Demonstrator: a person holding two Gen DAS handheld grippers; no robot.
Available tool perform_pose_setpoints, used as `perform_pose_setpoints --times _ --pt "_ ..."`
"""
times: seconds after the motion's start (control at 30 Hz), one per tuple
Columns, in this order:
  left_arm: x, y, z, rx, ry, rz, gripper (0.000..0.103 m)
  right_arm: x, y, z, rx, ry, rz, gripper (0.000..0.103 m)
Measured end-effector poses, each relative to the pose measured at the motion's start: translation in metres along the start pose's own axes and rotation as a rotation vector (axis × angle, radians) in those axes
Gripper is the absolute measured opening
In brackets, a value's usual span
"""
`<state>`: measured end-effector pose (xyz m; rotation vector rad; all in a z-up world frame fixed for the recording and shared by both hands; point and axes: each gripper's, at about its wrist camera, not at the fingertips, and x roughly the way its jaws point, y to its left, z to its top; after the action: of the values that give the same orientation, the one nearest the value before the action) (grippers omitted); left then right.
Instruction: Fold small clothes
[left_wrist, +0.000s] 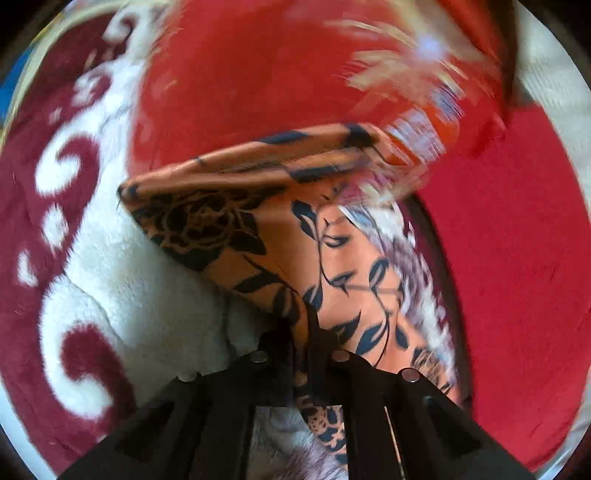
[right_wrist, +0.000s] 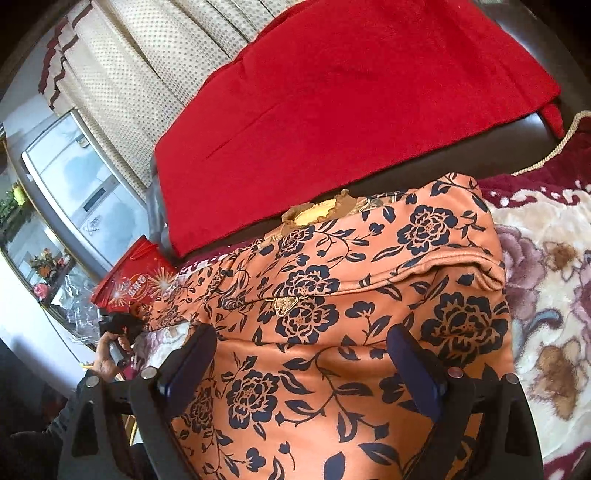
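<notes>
One orange garment printed with dark navy roses and leaves (right_wrist: 332, 314) fills most of what we see. It lies spread over a plush bed blanket in cream and maroon with a floral pattern (right_wrist: 546, 295), one part doubled over along a soft rolled fold. We judge it light, limp and a little stretchy: it will sag and slide from any single grip, so hems, corners and fold edges are the places to take it, with both ends held taut before laying it over.

Left gripper (left_wrist: 306, 332): clenched on a bunched edge of the cloth, which rises from it in a taut ridge. Right gripper (right_wrist: 299, 365): released, fingers apart, hovering over the middle of the garment; we cannot tell whether they touch the cloth.

Surface: the deep-pile blanket will drag at the fabric and hide wrinkles.

Room, beyond the bed: a flat red felt-like cloth (right_wrist: 351, 92) over a dark surface, cream dotted curtains (right_wrist: 147, 66), a glass-fronted cabinet (right_wrist: 74, 177), a red printed bag (right_wrist: 136, 284).
</notes>
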<state>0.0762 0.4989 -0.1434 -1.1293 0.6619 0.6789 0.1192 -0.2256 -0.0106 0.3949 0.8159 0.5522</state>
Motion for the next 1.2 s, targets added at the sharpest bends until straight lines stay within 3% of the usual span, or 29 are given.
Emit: perform_pose_setpoints --times 0.1,0.2,0.33,0.47,0.53,0.63,0.7,0.77,0.8,0.87,1.03,1.1,1.2 --pt "-0.028 -0.037 -0.015 0.179 -0.119 0.069 0.004 -0.012 -0.005 -0.001 0.012 -0.026 -0.001 0.095" --pt "-0.068 -0.102 -0.057 0.414 -0.257 0.041 0.004 -0.027 -0.017 -0.003 0.034 -0.066 -0.008 0.095" --pt "-0.120 -0.209 -0.152 0.714 -0.351 -0.116 0.004 -0.040 -0.040 -0.003 0.098 -0.109 -0.009 0.095" --pt "-0.146 -0.295 -0.276 0.952 -0.347 -0.293 0.004 -0.063 -0.062 -0.003 0.151 -0.175 -0.003 0.095" --pt "-0.146 -0.326 -0.342 1.049 -0.295 -0.372 0.004 -0.073 -0.072 -0.003 0.174 -0.195 -0.003 0.095" --pt "-0.115 -0.353 -0.424 1.178 -0.163 -0.389 0.011 -0.085 -0.088 -0.004 0.225 -0.219 -0.019 0.095" --pt "-0.067 -0.359 -0.477 1.315 0.048 -0.335 0.062 -0.088 -0.100 -0.004 0.265 -0.214 -0.019 0.096" --pt "-0.028 -0.346 -0.505 1.387 0.205 -0.247 0.068 -0.088 -0.110 -0.001 0.299 -0.198 -0.020 0.099" --pt "-0.021 -0.336 -0.509 1.395 0.220 -0.224 0.068 -0.086 -0.112 0.001 0.305 -0.187 -0.017 0.099" --pt "-0.022 -0.319 -0.495 1.378 0.211 -0.249 0.069 -0.084 -0.112 0.005 0.307 -0.174 -0.013 0.099" --pt "-0.056 -0.279 -0.414 1.184 0.125 -0.345 0.080 -0.052 -0.090 0.030 0.241 -0.100 -0.027 0.099" --pt "-0.064 -0.258 -0.375 1.076 0.083 -0.339 0.085 -0.027 -0.060 0.046 0.149 -0.038 -0.019 0.099" --pt "-0.049 -0.228 -0.322 0.889 0.026 -0.243 0.086 0.023 0.009 0.063 -0.103 0.089 -0.134 0.099"
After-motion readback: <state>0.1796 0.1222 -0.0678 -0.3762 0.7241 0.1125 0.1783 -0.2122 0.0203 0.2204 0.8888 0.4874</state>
